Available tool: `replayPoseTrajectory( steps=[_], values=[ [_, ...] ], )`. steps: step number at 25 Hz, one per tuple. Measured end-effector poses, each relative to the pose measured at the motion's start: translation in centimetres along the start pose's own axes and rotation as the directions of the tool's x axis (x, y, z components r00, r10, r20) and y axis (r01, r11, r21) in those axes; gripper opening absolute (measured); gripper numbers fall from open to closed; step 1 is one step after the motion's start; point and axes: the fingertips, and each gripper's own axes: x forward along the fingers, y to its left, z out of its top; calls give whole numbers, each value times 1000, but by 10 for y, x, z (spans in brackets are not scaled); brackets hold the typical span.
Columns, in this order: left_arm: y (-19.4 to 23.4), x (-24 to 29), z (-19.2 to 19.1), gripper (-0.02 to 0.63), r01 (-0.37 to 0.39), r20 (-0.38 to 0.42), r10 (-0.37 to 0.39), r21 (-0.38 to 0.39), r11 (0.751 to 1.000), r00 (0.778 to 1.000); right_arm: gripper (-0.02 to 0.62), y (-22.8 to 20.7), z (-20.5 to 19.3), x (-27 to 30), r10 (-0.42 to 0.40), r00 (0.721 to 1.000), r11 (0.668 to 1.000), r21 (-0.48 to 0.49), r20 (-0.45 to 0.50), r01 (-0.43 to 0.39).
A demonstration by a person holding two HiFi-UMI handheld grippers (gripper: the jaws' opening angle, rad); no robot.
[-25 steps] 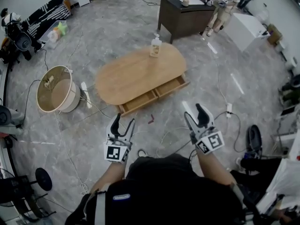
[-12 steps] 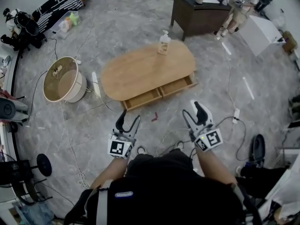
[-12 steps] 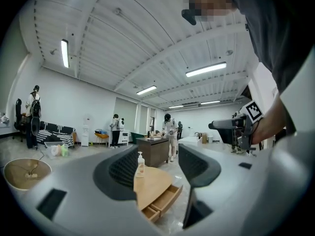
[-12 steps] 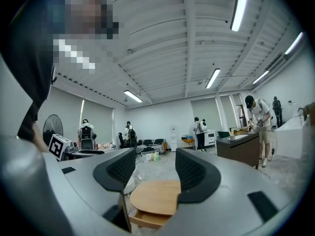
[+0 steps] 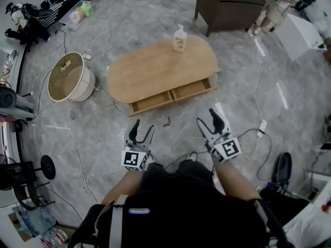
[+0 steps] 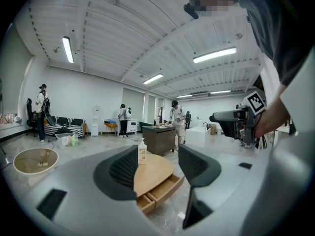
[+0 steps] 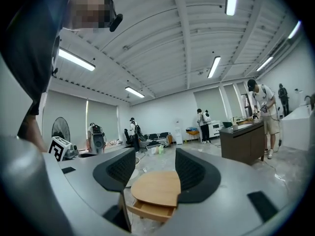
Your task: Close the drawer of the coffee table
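Now your left gripper (image 5: 143,127) and right gripper (image 5: 207,119) gape wide and empty, with drawers (image 5: 189,90) pulled out of the coffee table (image 5: 155,68) at twelve o'clock.

The dark desk (image 5: 227,9) ran off the head view's top edge, the print on the bottle (image 5: 179,39) was too small to read, and the coffee table (image 5: 160,68) top hid the open drawer (image 5: 154,102) at its rear.

Oval wooden coffee table (image 5: 155,71) (drawers (image 5: 192,89) open) carries one pump bottle (image 5: 179,39)
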Motion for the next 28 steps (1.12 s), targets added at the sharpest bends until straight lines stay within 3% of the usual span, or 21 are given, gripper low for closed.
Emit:
replayPoseTrajectory(
  steps=[5,9,15,23,28],
  values=[
    [-15,22,-4,253,-67,19,67,-20,998,998,241,-18,-6,-5,26,1000,1000,3,8,-26],
    [-11,39,-3,253,-73,32,74,-15,997,997,241,-18,-23,9,76,997,997,8,12,-76],
    [14,57,-4,253,-72,49,73,-24,997,996,241,-20,-50,37,51,998,997,57,-39,-49],
    [57,62,-29,253,-140,-12,140,-24,990,990,241,-29,-69,63,77,995,996,48,-70,-74],
    [59,65,-43,253,-177,-8,177,-5,984,984,241,-29,-49,63,92,996,995,31,2,-92]
  ],
)
